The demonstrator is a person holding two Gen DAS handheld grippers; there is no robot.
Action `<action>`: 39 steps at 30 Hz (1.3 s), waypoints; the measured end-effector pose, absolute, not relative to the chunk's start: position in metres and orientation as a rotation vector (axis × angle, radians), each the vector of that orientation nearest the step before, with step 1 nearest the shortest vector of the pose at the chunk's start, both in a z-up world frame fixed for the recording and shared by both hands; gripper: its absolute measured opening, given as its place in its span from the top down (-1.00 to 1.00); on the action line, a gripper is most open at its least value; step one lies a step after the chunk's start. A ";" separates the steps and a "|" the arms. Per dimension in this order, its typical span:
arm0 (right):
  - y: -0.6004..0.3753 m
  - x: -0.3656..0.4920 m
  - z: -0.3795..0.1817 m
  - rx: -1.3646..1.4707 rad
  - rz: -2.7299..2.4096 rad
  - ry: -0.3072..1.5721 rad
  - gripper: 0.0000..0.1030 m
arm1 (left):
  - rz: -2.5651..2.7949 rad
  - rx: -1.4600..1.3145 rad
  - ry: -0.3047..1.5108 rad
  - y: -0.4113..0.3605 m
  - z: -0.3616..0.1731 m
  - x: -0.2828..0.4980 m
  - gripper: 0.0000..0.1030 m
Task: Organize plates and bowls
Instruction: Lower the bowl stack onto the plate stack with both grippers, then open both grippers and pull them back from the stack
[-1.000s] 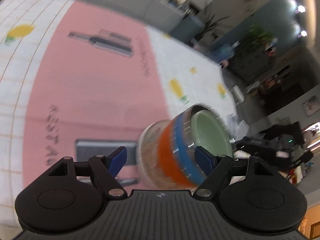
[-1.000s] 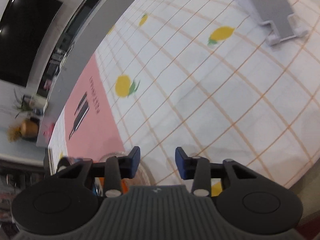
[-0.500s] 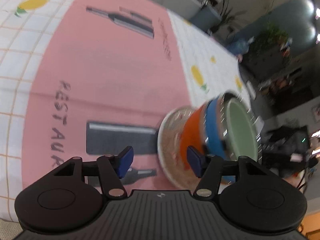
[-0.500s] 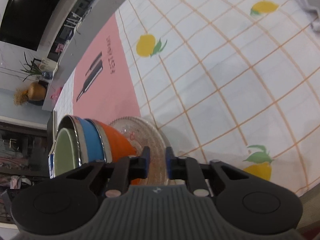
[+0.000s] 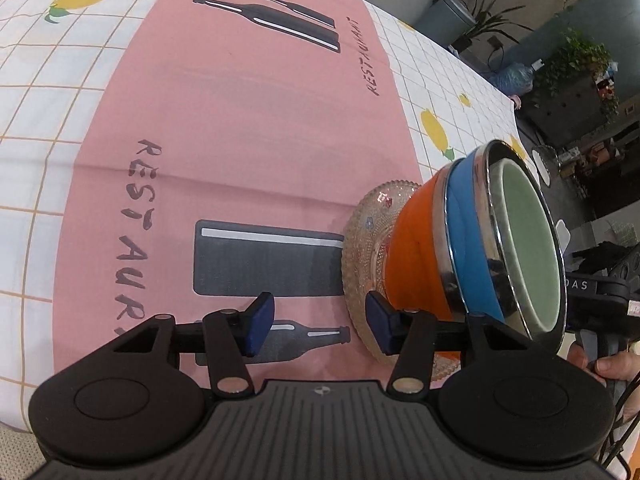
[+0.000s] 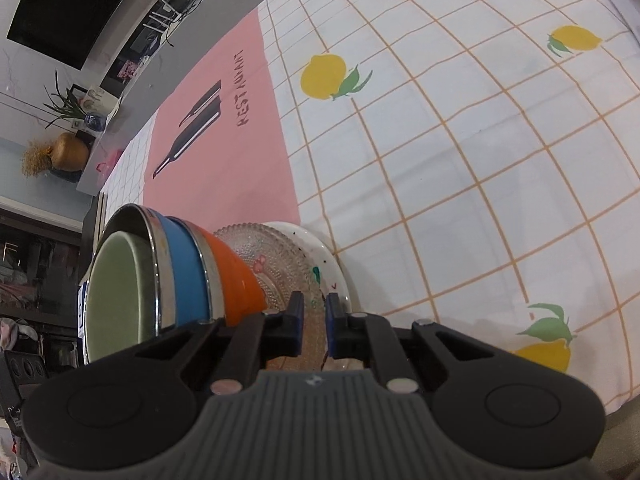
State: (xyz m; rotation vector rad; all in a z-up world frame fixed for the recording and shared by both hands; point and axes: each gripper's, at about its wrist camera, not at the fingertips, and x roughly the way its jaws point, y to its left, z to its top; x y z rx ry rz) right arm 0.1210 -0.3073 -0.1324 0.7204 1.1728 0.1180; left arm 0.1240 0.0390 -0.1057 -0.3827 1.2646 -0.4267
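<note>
A nested stack of bowls, orange [image 5: 416,248] outside, then blue [image 5: 468,240], with a pale green one [image 5: 528,240] inside steel rims, stands on a beaded glass plate [image 5: 360,232]. Under the glass plate [image 6: 276,256] lies a white speckled plate [image 6: 320,240]. My right gripper [image 6: 314,320] is shut on the glass plate's near rim, beside the orange bowl [image 6: 236,276]. My left gripper [image 5: 320,320] is closing. Its right fingertip [image 5: 380,320] is at the plate's rim, and only the pink mat shows between the pads.
A pink placemat [image 5: 240,120] with bottle prints lies on a lemon-pattern checked tablecloth [image 6: 460,160]. A hand [image 5: 612,368] holds the right gripper's handle past the stack. Shelves, plants and a counter stand beyond the table's edge.
The right gripper closed onto the glass plate's rim as the stack came into its view. The left gripper sank toward the plate and its jaws narrowed.
</note>
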 end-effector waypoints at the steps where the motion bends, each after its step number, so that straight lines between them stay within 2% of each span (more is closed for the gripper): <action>1: -0.308 0.120 -0.131 0.720 0.105 1.179 0.82 | -0.427 -0.377 1.264 0.039 -0.105 0.123 -0.16; 5: -0.315 0.117 -0.115 0.678 0.032 1.116 0.77 | -0.437 -0.361 1.260 0.029 -0.105 0.124 -0.16; 8: -0.319 0.117 -0.119 0.672 -0.005 1.123 0.77 | -0.455 -0.322 1.260 0.018 -0.104 0.124 0.00; 11: -0.323 0.117 -0.122 0.665 -0.058 1.129 0.76 | -0.454 -0.270 1.249 0.012 -0.099 0.119 -0.02; 13: -0.326 0.114 -0.112 0.626 -0.110 1.086 0.72 | -0.416 -0.226 1.220 0.012 -0.091 0.113 -0.14; 14: -0.326 0.112 -0.106 0.605 -0.130 1.062 0.64 | -0.396 -0.207 1.201 0.013 -0.086 0.110 -0.26; 15: -0.327 0.110 -0.099 0.587 -0.148 1.040 0.42 | -0.375 -0.191 1.177 0.014 -0.080 0.106 -0.35; 16: -0.327 0.107 -0.092 0.582 -0.160 1.016 0.26 | -0.358 -0.178 1.148 0.014 -0.073 0.102 -0.36; 17: -0.327 0.103 -0.085 0.584 -0.173 0.991 0.23 | -0.345 -0.163 1.115 0.016 -0.065 0.096 -0.37; 19: -0.326 0.095 -0.067 0.596 -0.197 0.944 -0.01 | -0.327 -0.123 1.053 0.013 -0.047 0.085 -0.42; 22: -0.316 0.077 -0.034 0.571 -0.189 0.854 -0.26 | -0.313 -0.076 0.924 0.010 -0.013 0.064 -0.52; 24: -0.303 0.061 -0.011 0.516 -0.173 0.798 -0.35 | -0.305 -0.061 0.804 0.009 0.010 0.042 -0.66; 29: -0.266 0.016 0.024 0.374 -0.108 0.746 -0.47 | -0.295 0.093 0.546 -0.002 0.060 -0.019 -0.74; 31: -0.255 -0.008 0.025 0.371 -0.043 0.769 -0.48 | -0.275 0.142 0.478 -0.010 0.075 -0.046 -0.88; 33: -0.248 -0.030 0.024 0.380 0.002 0.787 -0.48 | -0.232 0.142 0.451 -0.011 0.086 -0.071 -1.00; 39: -0.215 -0.069 0.010 0.222 -0.034 0.826 -0.48 | -0.274 0.024 0.502 -0.009 0.084 -0.106 -1.00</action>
